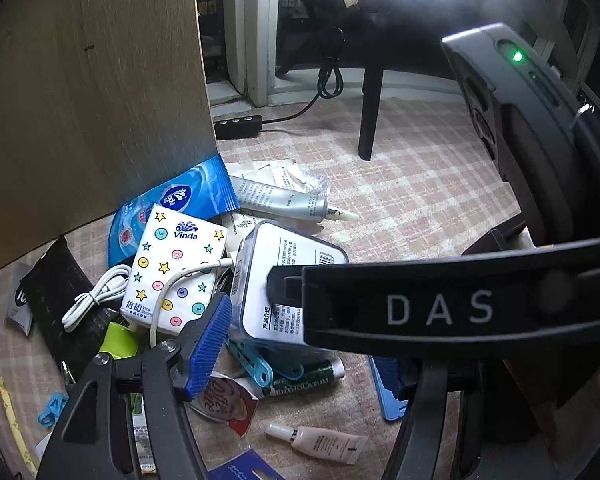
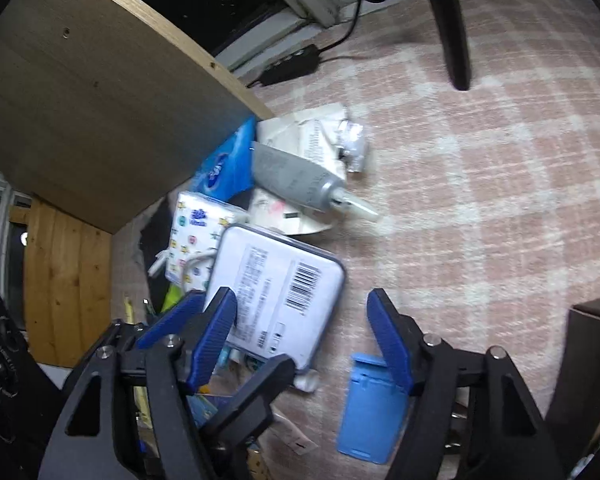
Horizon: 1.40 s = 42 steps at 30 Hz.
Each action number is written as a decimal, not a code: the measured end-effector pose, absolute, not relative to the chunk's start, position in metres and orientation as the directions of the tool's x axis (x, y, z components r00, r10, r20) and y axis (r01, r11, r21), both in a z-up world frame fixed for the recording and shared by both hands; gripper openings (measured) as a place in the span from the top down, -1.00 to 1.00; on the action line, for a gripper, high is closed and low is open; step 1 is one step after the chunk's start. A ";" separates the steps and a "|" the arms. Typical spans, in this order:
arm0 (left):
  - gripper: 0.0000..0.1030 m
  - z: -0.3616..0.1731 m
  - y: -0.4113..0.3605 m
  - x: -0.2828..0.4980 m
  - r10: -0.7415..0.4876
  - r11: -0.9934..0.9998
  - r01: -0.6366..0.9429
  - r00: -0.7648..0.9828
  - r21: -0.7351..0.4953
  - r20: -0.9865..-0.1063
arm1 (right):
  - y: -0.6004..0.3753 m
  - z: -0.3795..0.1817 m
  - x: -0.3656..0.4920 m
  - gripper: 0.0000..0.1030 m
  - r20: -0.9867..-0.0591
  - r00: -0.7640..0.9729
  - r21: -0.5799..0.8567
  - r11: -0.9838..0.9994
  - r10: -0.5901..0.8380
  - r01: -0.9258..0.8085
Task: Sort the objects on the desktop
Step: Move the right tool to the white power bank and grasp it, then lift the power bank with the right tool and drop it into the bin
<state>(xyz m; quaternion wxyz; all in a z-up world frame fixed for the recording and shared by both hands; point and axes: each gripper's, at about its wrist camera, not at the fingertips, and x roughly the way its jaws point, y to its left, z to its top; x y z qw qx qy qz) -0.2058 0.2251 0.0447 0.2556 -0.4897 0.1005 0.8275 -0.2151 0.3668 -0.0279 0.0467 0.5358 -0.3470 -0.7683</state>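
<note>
Right hand-held gripper (image 2: pixel 302 332), seemingly spread, above tin (image 2: pixel 276 288)

White tin (image 2: pixel 276 284) label-up atop clutter pile; Vinda tissue pack (image 1: pixel 172 272) beside.

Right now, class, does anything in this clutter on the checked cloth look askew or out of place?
Yes. The flat white tin with a barcode label lies tilted, propped on the heap rather than flat. A loose white cable trails across the star-patterned tissue pack. The grey tube lies slanted on crumpled paper.
</note>
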 end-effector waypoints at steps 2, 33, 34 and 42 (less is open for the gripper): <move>-0.21 0.043 0.228 -0.205 0.320 -0.846 -0.527 -0.390 -0.075 -0.864 | 0.363 -0.025 -0.217 -0.17 -0.788 -0.426 0.583 -0.760 -0.444 -0.286; -0.10 0.105 0.263 -0.115 0.486 -0.774 -0.605 -0.381 -0.186 -0.786 | 0.379 0.055 -0.111 -0.16 -0.820 -0.517 0.413 -0.878 -0.245 -0.240; -0.10 0.108 0.266 -0.109 0.491 -0.770 -0.610 -0.380 -0.187 -0.784 | 0.382 0.059 -0.101 -0.16 -0.820 -0.522 0.407 -0.881 -0.235 -0.242; -0.10 0.120 0.311 -0.053 0.544 -0.704 -0.681 -0.332 -0.203 -0.770 | 0.415 0.075 -0.030 -0.17 -0.820 -0.549 0.388 -0.864 -0.165 -0.321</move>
